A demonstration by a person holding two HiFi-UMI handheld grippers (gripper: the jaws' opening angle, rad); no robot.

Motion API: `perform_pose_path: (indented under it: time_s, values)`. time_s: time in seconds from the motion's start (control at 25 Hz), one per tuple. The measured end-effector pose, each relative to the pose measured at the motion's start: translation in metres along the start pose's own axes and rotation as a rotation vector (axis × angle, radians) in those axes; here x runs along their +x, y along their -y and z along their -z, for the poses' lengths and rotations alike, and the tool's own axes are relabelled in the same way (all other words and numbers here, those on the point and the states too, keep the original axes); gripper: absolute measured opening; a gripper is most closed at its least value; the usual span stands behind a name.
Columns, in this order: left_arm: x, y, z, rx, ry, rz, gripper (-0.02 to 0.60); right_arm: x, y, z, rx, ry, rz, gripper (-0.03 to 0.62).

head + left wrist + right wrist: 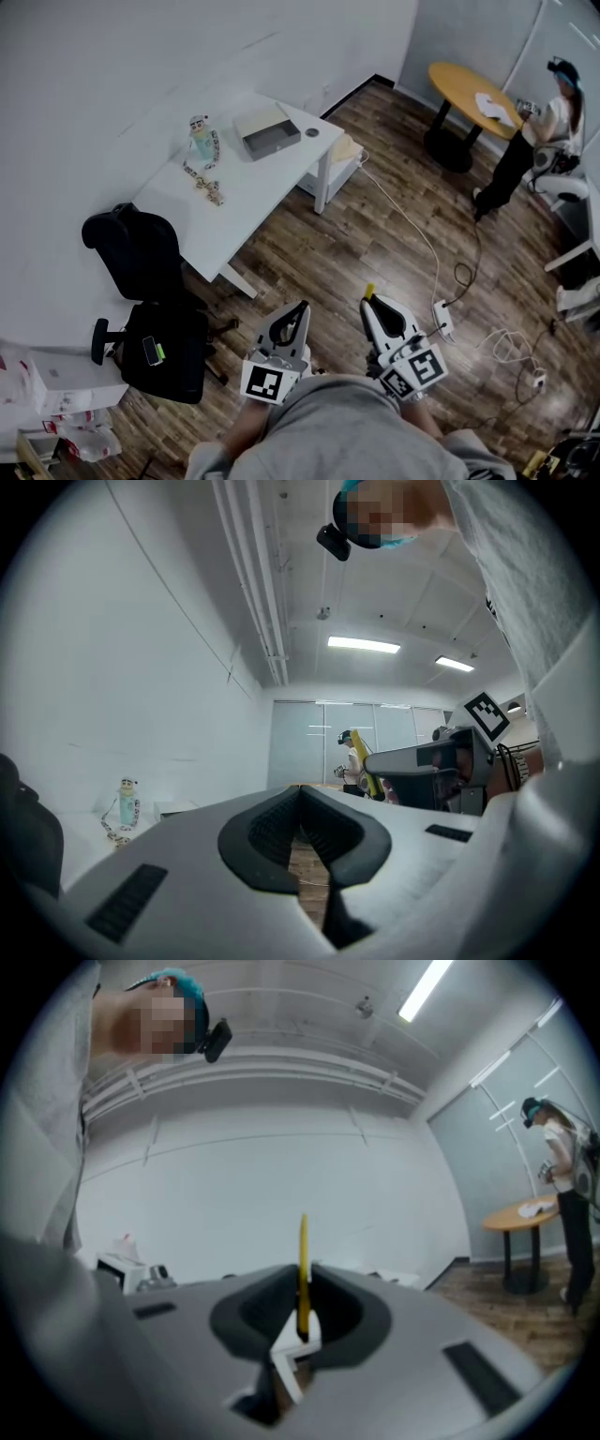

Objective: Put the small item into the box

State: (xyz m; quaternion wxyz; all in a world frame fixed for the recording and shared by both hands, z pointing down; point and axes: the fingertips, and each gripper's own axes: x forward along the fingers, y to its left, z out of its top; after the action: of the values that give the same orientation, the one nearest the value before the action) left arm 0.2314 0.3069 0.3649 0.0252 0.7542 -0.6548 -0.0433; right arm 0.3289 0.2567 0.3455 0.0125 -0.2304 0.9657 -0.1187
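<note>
Head view shows both grippers held low over the wood floor [375, 225], well apart from the white table [246, 192], where the grey box [267, 132] lies open near a bottle [200, 141]. The right gripper [368, 302] has its jaws clamped on a thin yellow item [303, 1274], which stands upright between them and sticks out past the tips. The left gripper [301, 309] has its jaws together with nothing between them. A black chair [141, 258] stands beside the table, and 1 person [548, 127] stands at a round table [466, 94] far off
</note>
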Motion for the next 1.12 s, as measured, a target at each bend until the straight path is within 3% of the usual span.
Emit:
perform_pose_path:
  time_s: [0.6,1.12]
  values:
    - [0.081,-0.092,-0.01,0.002,0.009,0.053,0.032,0.112,0.032,-0.009,0.01,-0.013,0.027,0.064]
    - [0.11,-0.159,-0.016,0.011,0.014,0.065,0.032,0.187,0.033,-0.011,0.011,0.0,0.025,0.064]
